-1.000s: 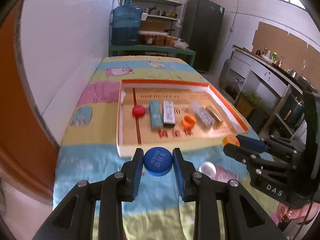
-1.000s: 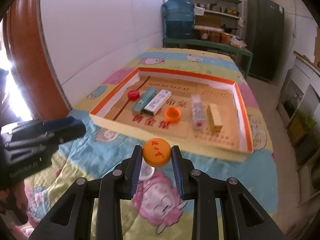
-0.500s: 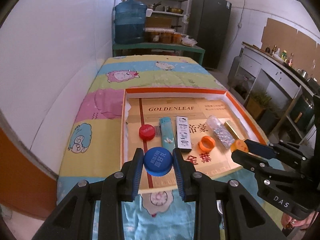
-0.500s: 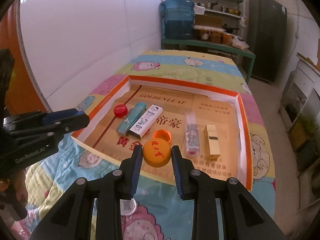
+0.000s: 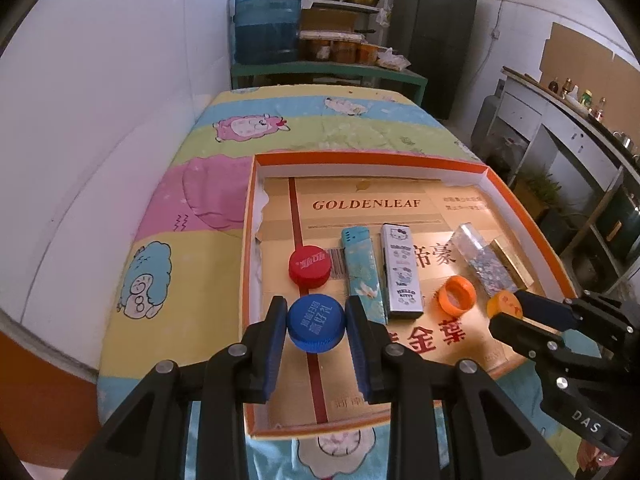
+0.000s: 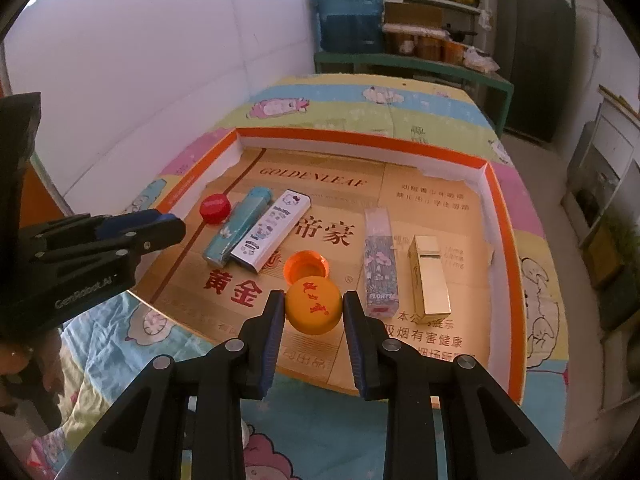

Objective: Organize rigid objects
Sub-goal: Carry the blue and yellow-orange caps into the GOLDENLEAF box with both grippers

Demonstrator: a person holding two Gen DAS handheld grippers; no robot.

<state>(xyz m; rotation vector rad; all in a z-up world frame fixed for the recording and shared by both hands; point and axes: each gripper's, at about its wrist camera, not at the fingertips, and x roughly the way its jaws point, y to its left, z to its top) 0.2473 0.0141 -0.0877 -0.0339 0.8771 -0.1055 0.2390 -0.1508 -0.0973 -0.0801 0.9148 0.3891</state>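
My left gripper [image 5: 316, 328] is shut on a blue bottle cap [image 5: 315, 326], held over the near left part of the orange-rimmed cardboard tray [image 5: 248, 240], just in front of a red cap [image 5: 310, 266]. My right gripper [image 6: 314, 312] is shut on a yellow-orange cap [image 6: 314, 306] above the tray's [image 6: 502, 208] front middle, right in front of an open orange cap [image 6: 306, 267]. In the tray lie a teal lighter [image 5: 360, 270], a white Hello Kitty lighter [image 5: 401, 270], a flowered lighter [image 6: 379, 260] and a gold lighter [image 6: 429, 276].
The tray rests on a table with a cartoon-sheep cloth [image 5: 224, 184] along a white wall. A blue water jug [image 5: 266, 24] and shelves stand behind the table. A dark fridge [image 5: 434, 32] is at the back right. A person's hand [image 6: 16, 364] shows at the lower left of the right wrist view.
Both grippers moved forward and a little down, from before the tray's front edge to over its floor, each still holding its cap.
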